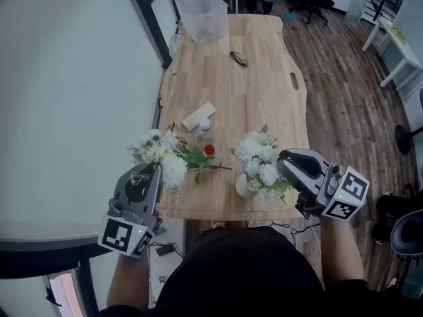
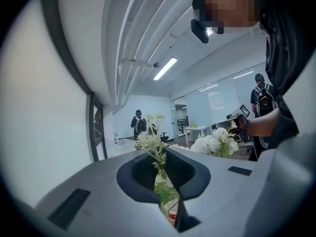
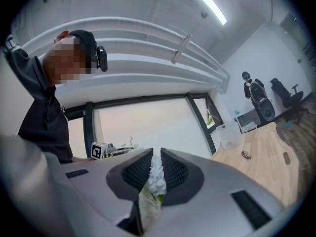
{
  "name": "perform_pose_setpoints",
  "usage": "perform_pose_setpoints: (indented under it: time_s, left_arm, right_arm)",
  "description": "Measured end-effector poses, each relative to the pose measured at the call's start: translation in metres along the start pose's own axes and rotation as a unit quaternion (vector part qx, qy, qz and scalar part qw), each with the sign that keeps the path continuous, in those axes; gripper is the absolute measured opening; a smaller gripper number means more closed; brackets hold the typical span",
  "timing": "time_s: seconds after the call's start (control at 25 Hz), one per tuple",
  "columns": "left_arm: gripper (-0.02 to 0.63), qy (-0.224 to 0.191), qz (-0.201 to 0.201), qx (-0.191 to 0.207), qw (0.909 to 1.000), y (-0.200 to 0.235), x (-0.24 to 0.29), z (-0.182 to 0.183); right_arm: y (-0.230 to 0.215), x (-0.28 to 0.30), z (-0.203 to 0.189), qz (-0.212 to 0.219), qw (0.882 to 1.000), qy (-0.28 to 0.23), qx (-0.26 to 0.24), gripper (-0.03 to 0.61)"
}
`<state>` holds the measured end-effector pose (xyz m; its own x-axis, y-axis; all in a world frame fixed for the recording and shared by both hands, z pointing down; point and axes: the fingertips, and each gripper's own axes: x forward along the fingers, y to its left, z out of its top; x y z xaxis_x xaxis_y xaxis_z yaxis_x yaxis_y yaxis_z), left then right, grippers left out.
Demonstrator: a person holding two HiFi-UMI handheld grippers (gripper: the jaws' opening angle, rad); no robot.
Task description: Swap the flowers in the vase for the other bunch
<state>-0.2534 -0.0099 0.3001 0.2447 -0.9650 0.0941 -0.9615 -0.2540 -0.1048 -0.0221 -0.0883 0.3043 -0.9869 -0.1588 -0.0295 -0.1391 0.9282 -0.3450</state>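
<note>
A loose bunch of white flowers with green leaves (image 1: 162,154) hangs over the table's left front part. My left gripper (image 1: 151,170) is shut on its stems, which show pinched between the jaws (image 2: 165,181) in the left gripper view. A second white bunch (image 1: 260,157) stands in a small white vase (image 1: 243,187) near the front edge. My right gripper (image 1: 285,164) is shut on this bunch from the right. White blossoms (image 3: 156,174) sit squeezed between its jaws. Whether the vase rests on the table I cannot tell.
The long wooden table (image 1: 258,91) carries a clear plastic bin (image 1: 201,13) at the far end, a dark pair of glasses (image 1: 239,59), a white box (image 1: 198,116), a small bottle (image 1: 205,126) and a red-capped item (image 1: 209,150). A wall runs along the left; chairs and white desks (image 1: 396,45) stand far right.
</note>
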Motion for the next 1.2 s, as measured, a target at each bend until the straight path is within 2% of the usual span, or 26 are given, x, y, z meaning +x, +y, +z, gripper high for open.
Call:
perform_pose_setpoints:
  time_s: [0.24, 0.36, 0.48, 0.72, 1.2]
  left_arm:
    - [0.021, -0.013, -0.015, -0.002, 0.9998, -0.006, 0.002, 0.013]
    - [0.023, -0.018, -0.032, 0.001, 0.9993, -0.013, 0.005, 0.021]
    - [0.021, -0.034, -0.053, -0.014, 0.9979, -0.023, 0.011, 0.034]
    - [0.021, -0.031, -0.064, -0.009, 0.9974, -0.038, 0.027, 0.066]
    - [0.022, -0.041, -0.100, 0.006, 0.9941, -0.036, 0.034, 0.051]
  right_arm:
    - [-0.003, -0.007, 0.023, -0.005, 1.000, -0.026, -0.001, 0.066]
    - [-0.005, -0.012, 0.035, -0.011, 0.999, -0.039, -0.003, 0.066]
    - [-0.009, -0.022, 0.049, -0.016, 0.998, -0.053, -0.003, 0.066]
    - [-0.015, -0.053, 0.095, -0.025, 0.995, -0.092, 0.008, 0.065]
    - [-0.015, -0.078, 0.102, -0.069, 0.987, -0.147, -0.012, 0.064]
